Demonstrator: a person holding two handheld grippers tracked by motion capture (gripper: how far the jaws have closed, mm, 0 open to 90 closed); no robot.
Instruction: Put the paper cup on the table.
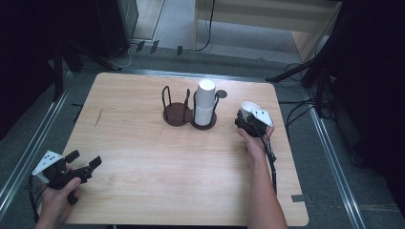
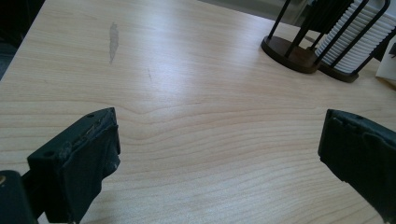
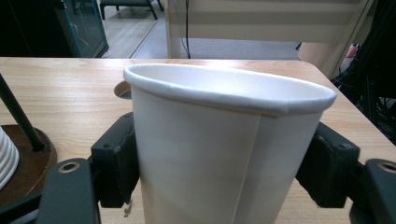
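Cup (image 3: 224, 144) sits upright between the right tool's (image 1: 251, 120) jaws, rim up, near the tabletop's (image 1: 143, 157) right edge about mid-depth. Its rim looks squeezed to an oval, with the seam facing the camera. Pads (image 3: 116, 163) sit against both sides of the cup wall, so I read it as pinched, grip light; cup base is out of frame, so I can't tell whether it rests on the tabletop or is lifted.

Key relation: cup is straight ahead of the right tool, long axis vertical, mouth up. Rack (image 1: 189, 114) stands left of it, near the centre of the far edge. Its right-hand bay holds a cup stack (image 1: 205, 102), mouths down; its left-hand bay is bare. Judging by that, the held cup would need flipping before it goes on the stack or into the free bay, moving left and slightly away from the person.

Left tool (image 1: 76, 171) is at the near-left corner, jaws spread wide, nothing between them, well apart from rack and cup. Right hand is clearly the nearer one for the next move.
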